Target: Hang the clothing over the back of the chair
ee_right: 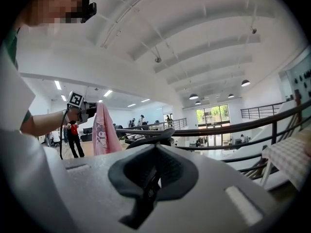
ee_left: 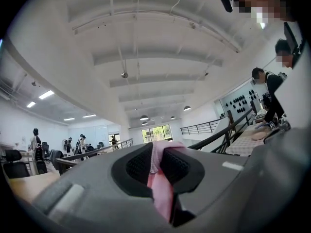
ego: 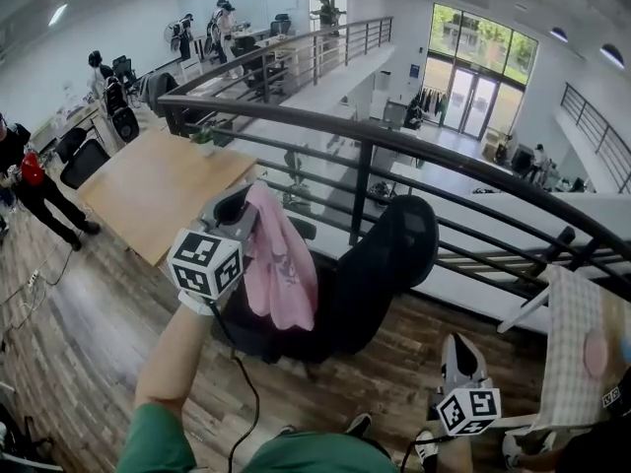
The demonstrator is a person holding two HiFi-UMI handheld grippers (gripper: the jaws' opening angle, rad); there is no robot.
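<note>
A pink garment (ego: 281, 269) with a cartoon print hangs in the air from my left gripper (ego: 237, 210), held up just left of the black office chair (ego: 389, 249). In the left gripper view the pink cloth (ee_left: 162, 188) is pinched between the black pads, with my left gripper (ee_left: 156, 160) shut on it. My right gripper (ego: 458, 351) is low at the right, in front of the chair and apart from it. In the right gripper view my right gripper (ee_right: 154, 171) is shut with nothing between its pads, and the garment (ee_right: 103, 130) shows at far left.
A black metal railing (ego: 394, 144) runs behind the chair, with a drop to a lower floor beyond. A wooden table (ego: 158, 185) stands at the left. A checked-cloth table (ego: 577, 358) is at the right edge. People stand far off at the back and left.
</note>
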